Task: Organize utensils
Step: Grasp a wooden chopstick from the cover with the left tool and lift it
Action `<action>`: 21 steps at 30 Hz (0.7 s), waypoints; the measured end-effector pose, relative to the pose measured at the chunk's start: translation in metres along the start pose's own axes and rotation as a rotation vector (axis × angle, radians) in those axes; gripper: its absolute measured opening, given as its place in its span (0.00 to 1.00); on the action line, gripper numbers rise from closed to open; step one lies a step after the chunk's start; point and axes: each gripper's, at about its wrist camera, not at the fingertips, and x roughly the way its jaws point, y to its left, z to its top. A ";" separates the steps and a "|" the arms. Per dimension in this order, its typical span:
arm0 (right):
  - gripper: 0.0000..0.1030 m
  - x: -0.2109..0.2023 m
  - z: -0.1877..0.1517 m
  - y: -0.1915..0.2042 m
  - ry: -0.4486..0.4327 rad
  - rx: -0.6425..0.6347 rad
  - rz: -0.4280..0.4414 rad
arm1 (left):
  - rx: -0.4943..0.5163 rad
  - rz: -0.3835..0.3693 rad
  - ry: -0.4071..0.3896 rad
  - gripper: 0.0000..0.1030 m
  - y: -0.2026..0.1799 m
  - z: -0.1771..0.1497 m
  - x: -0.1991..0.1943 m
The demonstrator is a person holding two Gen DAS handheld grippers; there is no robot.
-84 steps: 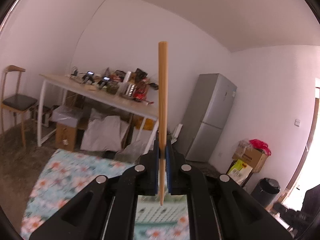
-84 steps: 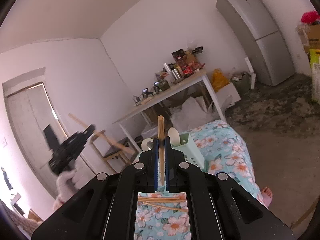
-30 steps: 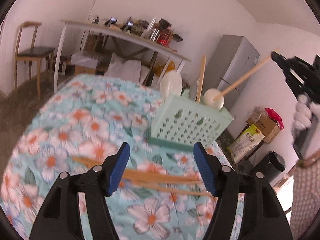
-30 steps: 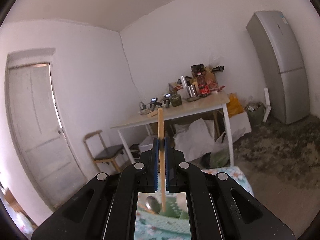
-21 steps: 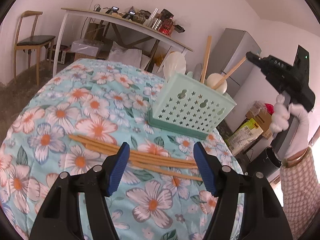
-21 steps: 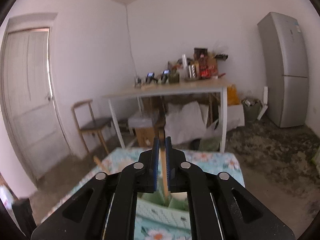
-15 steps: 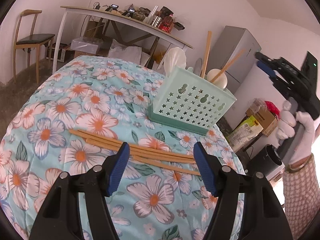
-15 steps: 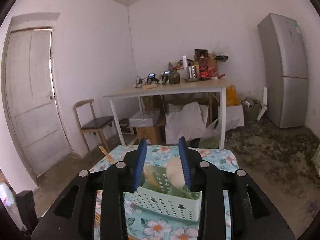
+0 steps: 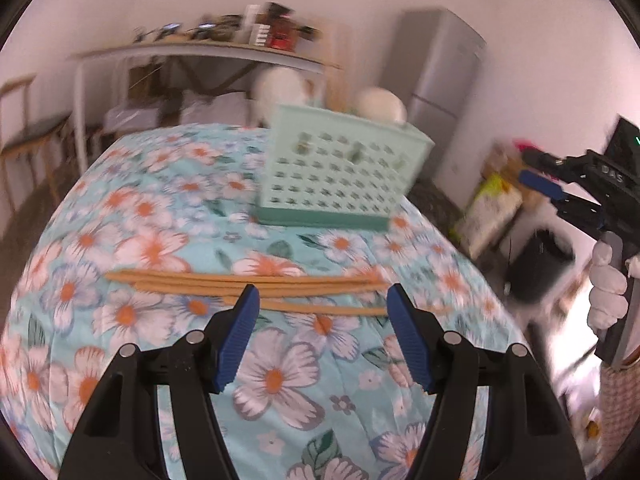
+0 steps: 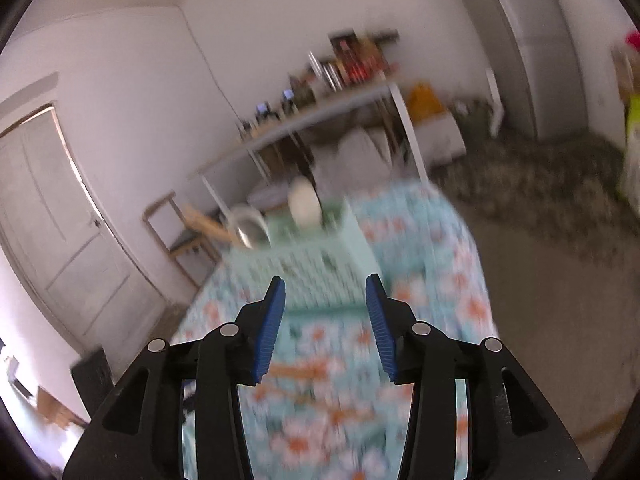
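Several wooden chopsticks (image 9: 248,284) lie side by side on the floral tablecloth (image 9: 132,216), just beyond my left gripper (image 9: 322,294), which is open and empty. Behind them stands the mint green utensil basket (image 9: 340,176) holding white spoons (image 9: 380,106). In the right wrist view, blurred by motion, my right gripper (image 10: 325,282) hangs above the cloth in front of the basket (image 10: 304,268); its jaws are opening with nothing between them. A white spoon (image 10: 304,204), a metal spoon (image 10: 250,232) and a chopstick (image 10: 208,222) stick out of the basket. More chopsticks (image 10: 304,370) lie below the gripper.
A gloved hand (image 9: 606,292) holds the right gripper (image 9: 560,188) off the table's right edge. Behind stand a cluttered white table (image 9: 200,50), a grey fridge (image 9: 440,80), a wooden chair (image 9: 24,128), a black bin (image 9: 536,264) and a door (image 10: 52,216).
The right gripper let go of its chopstick at the basket, opened, and dropped lower. The left gripper, open throughout, moved closer to the chopsticks on the cloth and rolled.
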 end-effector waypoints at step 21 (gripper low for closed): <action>0.41 0.026 -0.085 -0.084 0.272 0.335 0.038 | 0.876 -0.153 0.242 0.35 -0.115 -0.019 0.107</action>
